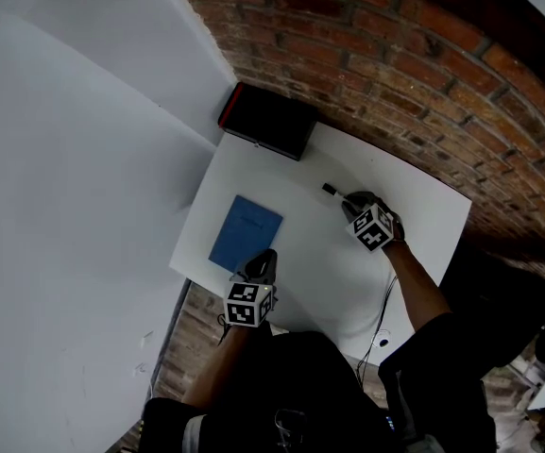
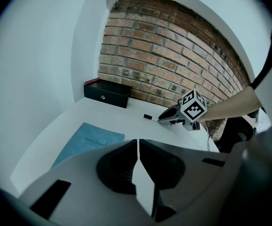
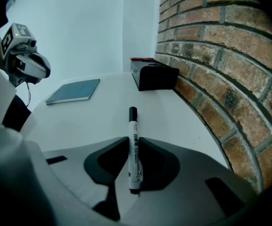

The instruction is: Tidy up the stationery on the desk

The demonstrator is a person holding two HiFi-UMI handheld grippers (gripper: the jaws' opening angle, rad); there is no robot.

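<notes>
Grips white marker (image 3: 133, 126) with right gripper (image 3: 133, 145), cap toward black box (image 1: 267, 121) at brick wall (image 1: 395, 64). Holds left gripper (image 2: 138, 147) closed, empty, beside blue notebook (image 1: 246, 232) flat on white surface (image 1: 348, 281).

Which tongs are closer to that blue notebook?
Left. The left tongs sit shut by the near corner of the flat blue notebook; the right tongs are farther across the white desk, gripping a black-capped white marker.

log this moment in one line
left claw: shut, empty, by flat blue notebook | right claw: shut on white black-capped marker pen | black rectangular box: back of white desk, by brick wall
</notes>
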